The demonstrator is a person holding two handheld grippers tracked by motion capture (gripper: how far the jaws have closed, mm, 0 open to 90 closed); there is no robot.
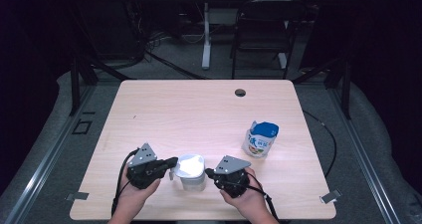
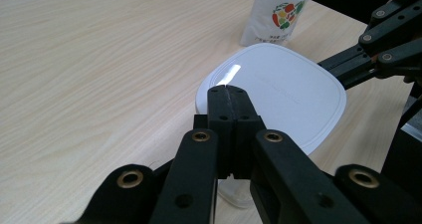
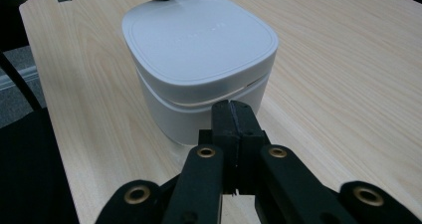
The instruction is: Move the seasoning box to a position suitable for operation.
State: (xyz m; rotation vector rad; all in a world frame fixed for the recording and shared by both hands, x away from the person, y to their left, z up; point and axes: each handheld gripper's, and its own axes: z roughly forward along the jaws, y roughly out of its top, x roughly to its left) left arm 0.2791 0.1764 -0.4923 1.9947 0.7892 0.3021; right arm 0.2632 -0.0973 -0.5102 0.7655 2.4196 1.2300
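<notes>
Tools flank a white rounded-square lidded plastic container (image 1: pixel 191 171) on the pale wooden worktop (image 1: pixel 199 109).
Left tool (image 1: pixel 171 162) and right tool (image 1: pixel 208 172) both pressed together, empty, tips at its lid edge.

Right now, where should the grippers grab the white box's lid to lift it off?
Probably by the lid's overhanging edge, one gripper from each side. A thin gap shows under that edge all round the white box, so there is a lip to catch. Both the left gripper and the right gripper are shut, so they must open first.
</notes>
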